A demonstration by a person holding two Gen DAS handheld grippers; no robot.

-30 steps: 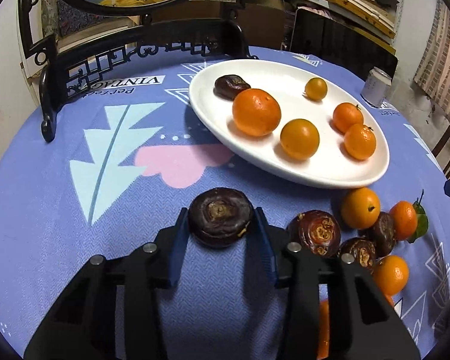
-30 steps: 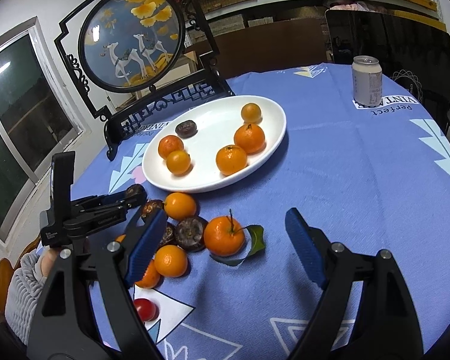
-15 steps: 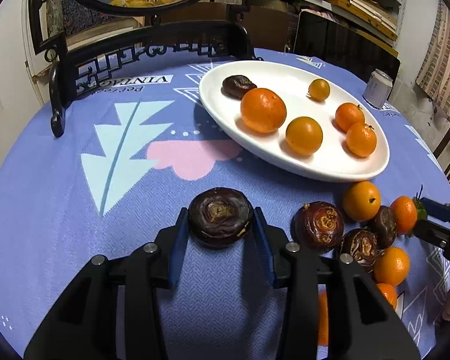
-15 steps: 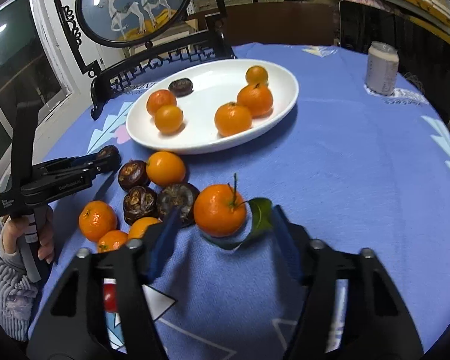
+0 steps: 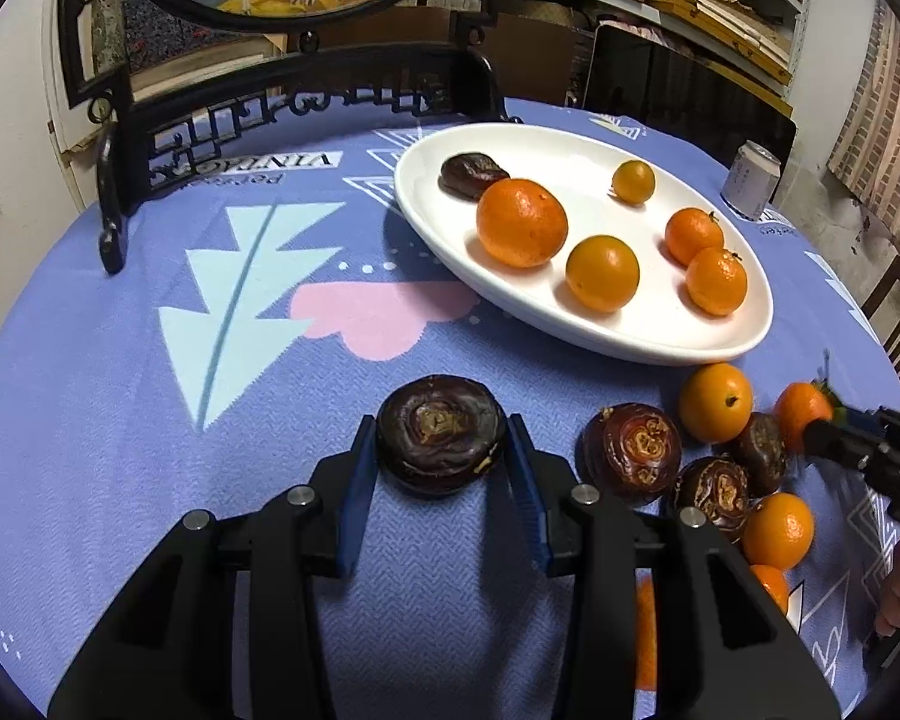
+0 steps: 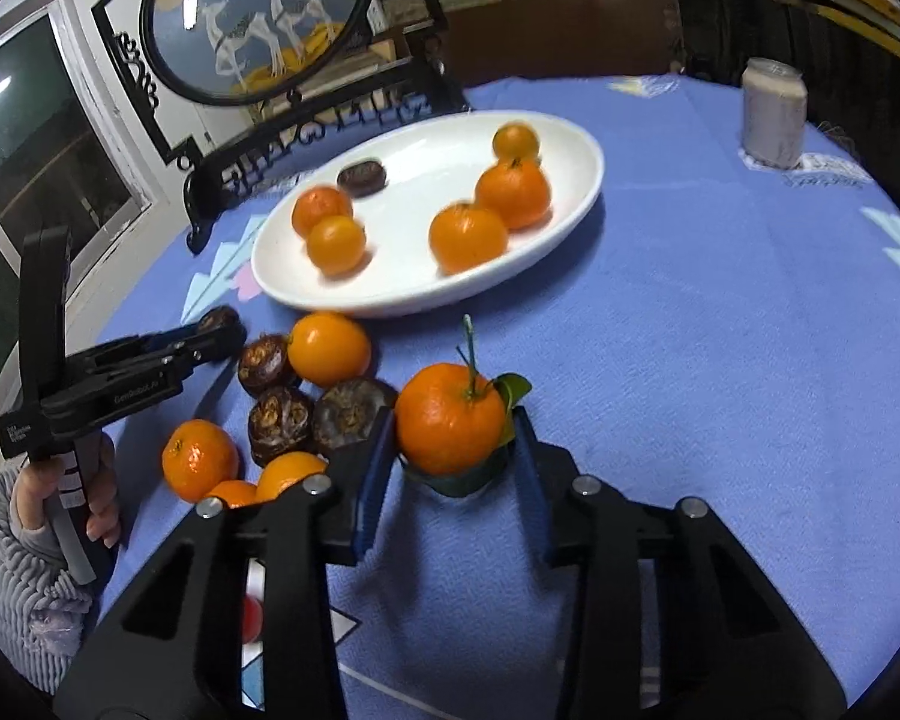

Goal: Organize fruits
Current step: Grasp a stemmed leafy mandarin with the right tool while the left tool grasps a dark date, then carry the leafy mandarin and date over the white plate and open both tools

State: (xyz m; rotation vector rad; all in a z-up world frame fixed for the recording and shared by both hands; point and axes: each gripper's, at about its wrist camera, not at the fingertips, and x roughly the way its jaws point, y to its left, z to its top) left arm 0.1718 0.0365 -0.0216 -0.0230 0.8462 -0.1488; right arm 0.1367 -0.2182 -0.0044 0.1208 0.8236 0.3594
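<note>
Left gripper (image 5: 441,468) — jaws clamped on a dark fruit (image 5: 440,441), held low over the blue cloth (image 5: 120,420), short of the white plate (image 5: 582,324). Right gripper (image 6: 450,450) — jaws closing, pads against a leafy tangerine (image 6: 450,417) that lies on the cloth beside the loose pile (image 6: 306,396). The plate holds five orange fruits and one dark one (image 5: 471,174).

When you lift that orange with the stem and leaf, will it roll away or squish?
The orange with the stem looks round and firm, so it probably won't squish. The right gripper is closing on its sides; smooth peel might slip a little. Its leaf looks thin and may bend or tear.
</note>
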